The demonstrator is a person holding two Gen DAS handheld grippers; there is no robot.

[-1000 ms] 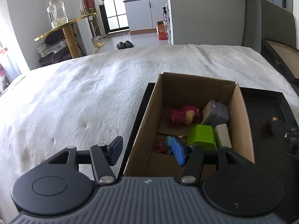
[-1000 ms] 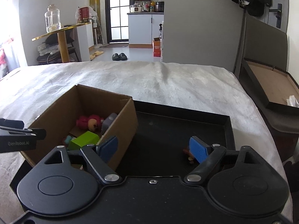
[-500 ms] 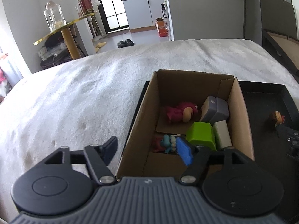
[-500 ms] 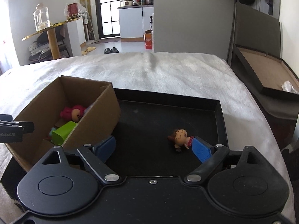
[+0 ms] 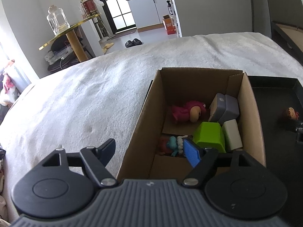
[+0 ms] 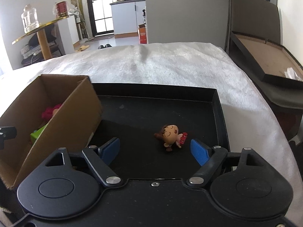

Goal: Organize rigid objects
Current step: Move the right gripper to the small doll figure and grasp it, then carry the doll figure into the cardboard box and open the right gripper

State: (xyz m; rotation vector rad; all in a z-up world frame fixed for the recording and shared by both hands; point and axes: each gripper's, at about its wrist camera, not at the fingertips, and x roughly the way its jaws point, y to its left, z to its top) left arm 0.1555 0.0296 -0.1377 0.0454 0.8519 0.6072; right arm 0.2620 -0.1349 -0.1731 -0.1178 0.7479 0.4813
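White plush bedding (image 5: 94, 98) covers the bed and carries a shallow black tray (image 6: 217, 102), with a cardboard box (image 5: 145, 113) standing on the tray's left portion. Beyond the bed, a gold-topped side table with a glass jar (image 5: 56, 21) stands near a kitchen doorway.

From the left hand-held gripper (image 5: 149, 150), whose fingers are spread wide and hold nothing, the box lies straight ahead; the right fingertip pad reaches over the box's near end and covers part of a small blue-haired figure (image 5: 173, 144), which is hard to make out. Deeper in the box lie a pink doll (image 5: 187, 110), a grey block (image 5: 225, 107), a green block (image 5: 209, 135) and a white block (image 5: 232, 134), packed close together. The box's near wall is cut off by the gripper body.

The right hand-held gripper (image 6: 155, 148) also stands spread apart and empty. A small brown-haired doll figurine (image 6: 171, 135) lies on its side on the tray, just ahead of the fingertips and nearer the right pad, not touching either. Bare tray floor stretches ahead of it to the far rim, and the box wall rises to the left. In this view only slivers of the pink doll and green block show over the box edge.
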